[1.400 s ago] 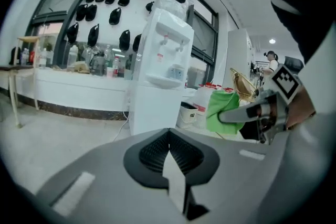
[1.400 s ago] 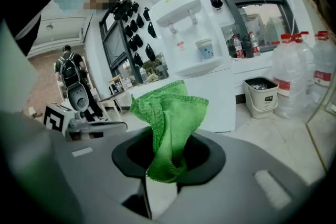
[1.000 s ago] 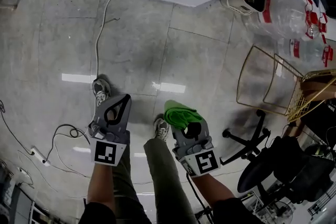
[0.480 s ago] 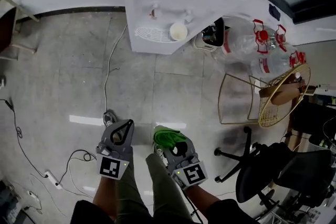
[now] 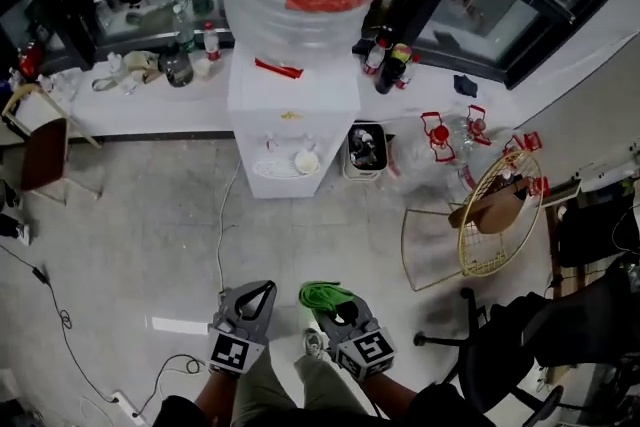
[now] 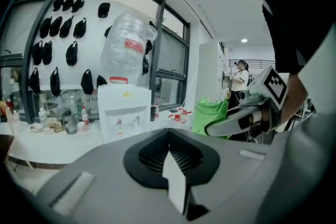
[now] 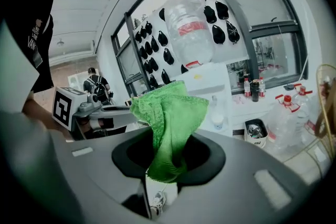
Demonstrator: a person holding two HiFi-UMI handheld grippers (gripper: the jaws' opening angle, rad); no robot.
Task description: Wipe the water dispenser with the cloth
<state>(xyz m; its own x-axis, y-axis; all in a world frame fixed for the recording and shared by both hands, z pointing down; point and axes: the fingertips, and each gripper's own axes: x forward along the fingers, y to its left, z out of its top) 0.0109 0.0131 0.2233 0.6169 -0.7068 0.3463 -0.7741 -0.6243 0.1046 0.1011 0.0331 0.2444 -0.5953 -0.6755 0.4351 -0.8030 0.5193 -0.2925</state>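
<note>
The white water dispenser (image 5: 292,110) stands well ahead of you across the floor. The green cloth (image 7: 169,118) is clamped in your right gripper's (image 5: 330,303) fingers. Your left gripper's (image 5: 262,293) fingers are together and empty. You're on the approach, so close in and press the cloth on.

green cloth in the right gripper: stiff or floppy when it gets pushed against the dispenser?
Likely floppy: the green cloth bunches in loose folds above the right gripper, which is shut on its lower end. Probably light, since those folds stand up unsupported. Its nubby weave suggests it would drag rather than slide on the water dispenser.
</note>
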